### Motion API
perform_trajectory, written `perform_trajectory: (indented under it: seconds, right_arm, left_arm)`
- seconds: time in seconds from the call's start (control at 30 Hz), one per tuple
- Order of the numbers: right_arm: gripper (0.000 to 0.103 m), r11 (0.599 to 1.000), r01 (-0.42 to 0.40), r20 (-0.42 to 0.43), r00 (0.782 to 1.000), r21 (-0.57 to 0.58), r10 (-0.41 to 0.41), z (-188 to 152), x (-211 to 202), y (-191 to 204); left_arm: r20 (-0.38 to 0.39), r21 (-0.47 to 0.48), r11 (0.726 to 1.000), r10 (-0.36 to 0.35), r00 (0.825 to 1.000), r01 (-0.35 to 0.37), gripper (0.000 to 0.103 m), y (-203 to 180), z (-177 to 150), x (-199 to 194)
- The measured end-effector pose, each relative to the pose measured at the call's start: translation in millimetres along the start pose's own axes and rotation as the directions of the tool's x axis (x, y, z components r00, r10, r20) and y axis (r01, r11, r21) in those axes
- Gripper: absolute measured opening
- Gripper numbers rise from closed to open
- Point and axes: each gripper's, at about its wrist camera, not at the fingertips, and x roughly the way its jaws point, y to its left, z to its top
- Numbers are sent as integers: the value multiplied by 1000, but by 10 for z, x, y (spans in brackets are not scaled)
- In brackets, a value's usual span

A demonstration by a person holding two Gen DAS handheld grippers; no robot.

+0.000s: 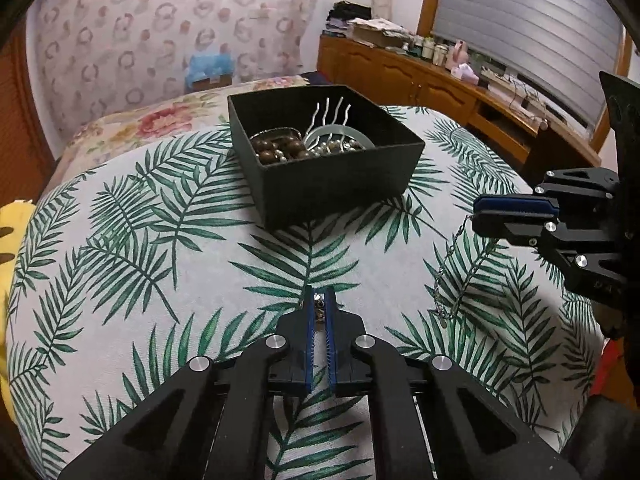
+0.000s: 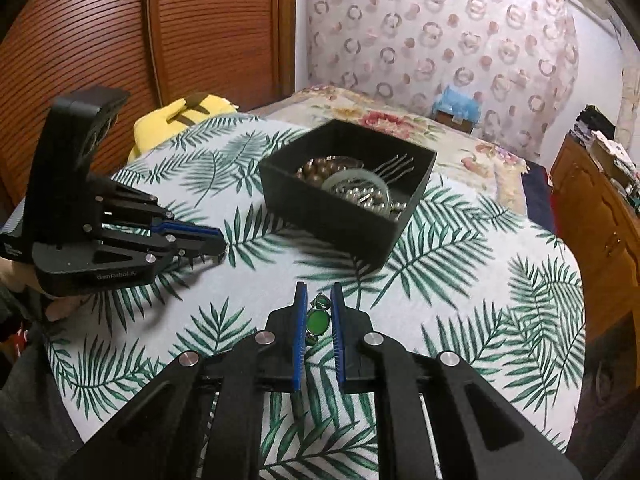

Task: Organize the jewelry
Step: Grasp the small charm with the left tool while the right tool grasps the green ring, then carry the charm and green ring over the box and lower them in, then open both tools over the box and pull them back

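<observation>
A black open box point(image 1: 332, 178) sits on the leaf-print cloth point(image 1: 160, 240); it also shows in the right wrist view point(image 2: 344, 216). It holds brown beads point(image 1: 280, 148), a pale bangle point(image 2: 356, 182) and a silver hair comb point(image 1: 332, 114). My left gripper point(image 1: 319, 300) is shut on a small metal jewelry piece point(image 1: 319, 307) just above the cloth, in front of the box. My right gripper point(image 2: 318, 300) is shut on a green-stone pendant point(image 2: 318, 322); its silver chain point(image 1: 452, 276) hangs down to the cloth in the left wrist view. The right gripper point(image 1: 478, 216) is to the right of the box.
A yellow plush point(image 2: 180, 118) lies at the cloth's far left edge. A flowered bedspread point(image 1: 160, 116) lies behind the box. A wooden cabinet point(image 1: 420, 76) with clutter runs along the right. A wooden wardrobe point(image 2: 120, 40) stands on the left.
</observation>
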Motion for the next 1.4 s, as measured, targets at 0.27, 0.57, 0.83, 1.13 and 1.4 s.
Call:
perform_trajectory:
  seconds: [0.27, 0.57, 0.83, 1.13, 1.4]
  right_arm:
    - [13, 1000, 14, 64, 998, -6, -14, 241, -101, -88]
    - [13, 997, 59, 151, 987, -40, -52, 620, -233, -206]
    - [13, 999, 42, 191, 981, -14, -38, 886, -165, -381]
    - [14, 1000, 12, 170, 985, 6, -13, 1002, 60, -473]
    - [34, 999, 20, 159, 987, 40, -26, 970, 119, -512]
  left_arm:
    - [45, -22, 1000, 3, 999, -2, 4, 59, 134, -115]
    - [135, -49, 999, 2, 991, 5, 4, 141, 479, -318]
    - [183, -42, 999, 24, 983, -17, 4, 181, 803, -329]
    - [183, -34, 999, 19, 983, -13, 4, 182, 1011, -187]
    - [185, -31, 999, 22, 982, -16, 4, 141, 1075, -125]
